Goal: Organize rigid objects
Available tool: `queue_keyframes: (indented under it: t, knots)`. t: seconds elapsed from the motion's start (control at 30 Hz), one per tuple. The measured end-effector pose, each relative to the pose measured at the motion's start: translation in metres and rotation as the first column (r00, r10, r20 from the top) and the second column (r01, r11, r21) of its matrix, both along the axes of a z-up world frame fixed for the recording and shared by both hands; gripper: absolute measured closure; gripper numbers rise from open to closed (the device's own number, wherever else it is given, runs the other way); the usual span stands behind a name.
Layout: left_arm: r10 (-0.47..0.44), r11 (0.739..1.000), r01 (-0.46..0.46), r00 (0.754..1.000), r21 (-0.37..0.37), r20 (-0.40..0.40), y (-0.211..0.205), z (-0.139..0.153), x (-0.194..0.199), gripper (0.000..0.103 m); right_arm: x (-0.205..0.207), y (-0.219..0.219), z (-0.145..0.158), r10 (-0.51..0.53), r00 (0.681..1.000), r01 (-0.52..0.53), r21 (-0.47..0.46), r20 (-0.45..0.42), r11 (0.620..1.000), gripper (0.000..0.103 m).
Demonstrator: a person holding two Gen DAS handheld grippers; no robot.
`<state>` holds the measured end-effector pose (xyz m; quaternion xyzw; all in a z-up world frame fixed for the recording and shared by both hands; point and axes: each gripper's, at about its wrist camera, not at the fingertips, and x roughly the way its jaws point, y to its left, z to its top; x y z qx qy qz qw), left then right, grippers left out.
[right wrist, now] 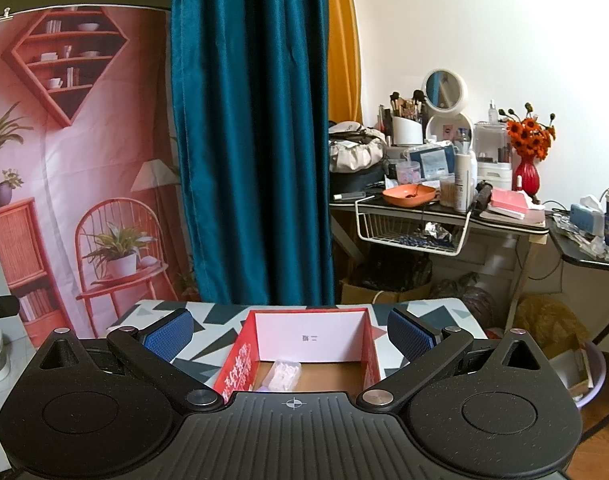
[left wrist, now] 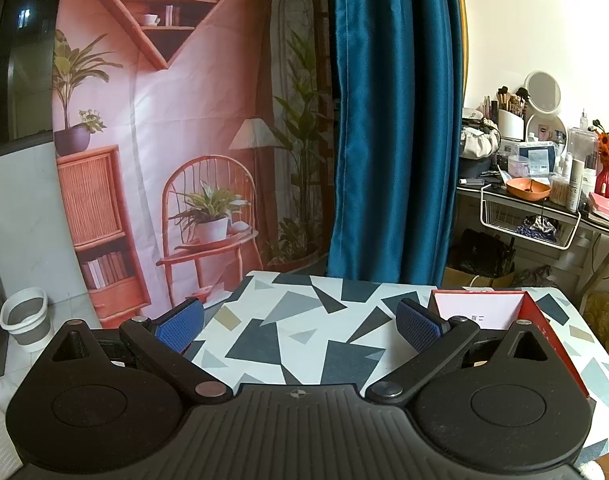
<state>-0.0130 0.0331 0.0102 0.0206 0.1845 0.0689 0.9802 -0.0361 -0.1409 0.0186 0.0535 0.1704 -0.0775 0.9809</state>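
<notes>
Jaws spread wide and empty, the right gripper (right wrist: 290,338) hangs over the open red box (right wrist: 240,364) at lower centre of its frame; a clear packet (right wrist: 281,375) lies inside. The left gripper (left wrist: 300,324), equally spread, faces bare patterned table (left wrist: 304,320), the box at its lower right. Whichever piece comes next likely needs a square, centred pinch.

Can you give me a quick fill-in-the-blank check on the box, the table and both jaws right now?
1. The red box stands on the patterned table with its top ____.
2. Both the left gripper and the right gripper have jaws that are ____.
3. The box's inner back wall is ____ in colour.
4. Behind the table hangs a ____ curtain.

Missing words: open; open; white; blue
</notes>
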Motion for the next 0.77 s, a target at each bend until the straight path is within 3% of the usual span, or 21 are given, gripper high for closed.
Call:
queue_keyframes:
  t: [0.77]
  knots:
    - [-0.003, 1.000, 0.003, 1.000, -0.009, 0.006, -0.0028, -0.0001, 0.0004, 0.000, -0.0026, -0.0037, -0.0033, -0.003, 1.000, 0.003, -0.001, -0.002, 1.000, 0.000]
